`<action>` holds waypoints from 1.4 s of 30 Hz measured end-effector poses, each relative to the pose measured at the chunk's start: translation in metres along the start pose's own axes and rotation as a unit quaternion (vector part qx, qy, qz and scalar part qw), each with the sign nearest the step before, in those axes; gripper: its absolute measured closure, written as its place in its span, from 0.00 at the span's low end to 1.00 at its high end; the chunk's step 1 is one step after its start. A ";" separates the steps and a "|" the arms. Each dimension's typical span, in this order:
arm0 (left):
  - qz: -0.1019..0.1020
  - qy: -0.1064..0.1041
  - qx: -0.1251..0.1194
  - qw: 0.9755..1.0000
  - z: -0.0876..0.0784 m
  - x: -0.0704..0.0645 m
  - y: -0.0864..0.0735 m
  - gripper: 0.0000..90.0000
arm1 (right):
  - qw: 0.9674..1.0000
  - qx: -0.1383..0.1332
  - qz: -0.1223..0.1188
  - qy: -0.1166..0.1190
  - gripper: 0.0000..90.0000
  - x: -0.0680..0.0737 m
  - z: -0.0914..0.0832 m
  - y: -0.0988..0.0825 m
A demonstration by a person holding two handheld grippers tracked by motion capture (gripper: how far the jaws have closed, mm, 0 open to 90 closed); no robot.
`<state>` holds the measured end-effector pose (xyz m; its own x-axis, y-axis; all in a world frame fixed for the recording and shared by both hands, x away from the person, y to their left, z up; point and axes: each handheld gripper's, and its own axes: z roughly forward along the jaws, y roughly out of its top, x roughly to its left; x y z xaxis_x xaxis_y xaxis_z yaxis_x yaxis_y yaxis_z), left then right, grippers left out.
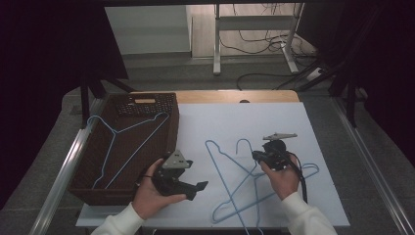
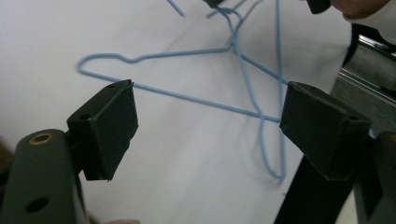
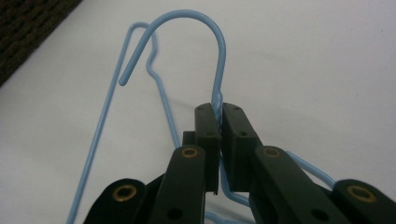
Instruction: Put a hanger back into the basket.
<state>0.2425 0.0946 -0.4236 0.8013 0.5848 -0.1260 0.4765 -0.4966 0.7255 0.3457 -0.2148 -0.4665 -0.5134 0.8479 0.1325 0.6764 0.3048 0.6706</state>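
Blue wire hanger (image 3: 219, 56) sat clamped at its neck in my right gripper (image 3: 219, 109), hook pointing away; left gripper (image 2: 210, 116) gaped, nearer the basket (image 1: 88, 161)

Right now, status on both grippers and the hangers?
Right gripper shut on hanger neck. Left gripper open, empty. Second hanger crossed underneath. Third hanger in basket.

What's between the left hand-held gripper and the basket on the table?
Nothing: in the high view the left hand-held gripper sits just beside the wicker basket, with a bare strip of white table cover between them.
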 end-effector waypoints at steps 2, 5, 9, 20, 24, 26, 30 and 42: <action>-0.002 -0.006 0.009 1.000 0.010 -0.004 0.003 0.22 | 1.000 -0.004 -0.001 0.002 0.94 0.000 -0.002 0.000; -0.006 -0.024 0.025 0.999 0.026 -0.008 0.008 0.22 | 1.000 -0.009 -0.001 0.004 0.94 0.000 -0.006 0.000; -0.005 -0.031 0.044 0.999 0.044 -0.011 0.012 0.22 | 1.000 -0.011 0.001 0.009 0.94 -0.001 -0.009 0.000; -0.009 -0.054 0.074 0.996 0.091 -0.013 0.017 0.28 | 1.000 -0.014 0.005 0.013 0.94 0.001 -0.010 -0.001; -0.021 -0.064 0.081 0.994 0.107 -0.011 0.017 0.31 | 1.000 -0.018 0.005 0.019 0.94 0.004 -0.010 0.000; -0.033 -0.073 0.081 0.994 0.113 -0.008 0.017 0.35 | 1.000 -0.019 0.003 0.022 0.94 0.007 -0.011 0.000; -0.040 -0.081 0.076 0.993 0.120 -0.009 0.017 0.47 | 0.999 -0.022 0.002 0.029 0.94 0.011 -0.012 0.000; -0.050 -0.104 0.106 0.988 0.129 -0.003 0.012 0.94 | 0.998 -0.033 0.010 0.044 0.94 0.013 -0.016 0.001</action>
<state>0.2922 0.0040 -0.5021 0.7925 0.5042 -0.3432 0.6050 -0.5785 0.5471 0.3313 -0.2106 -0.4528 -0.5461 0.8116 0.2076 0.6518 0.2560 0.7139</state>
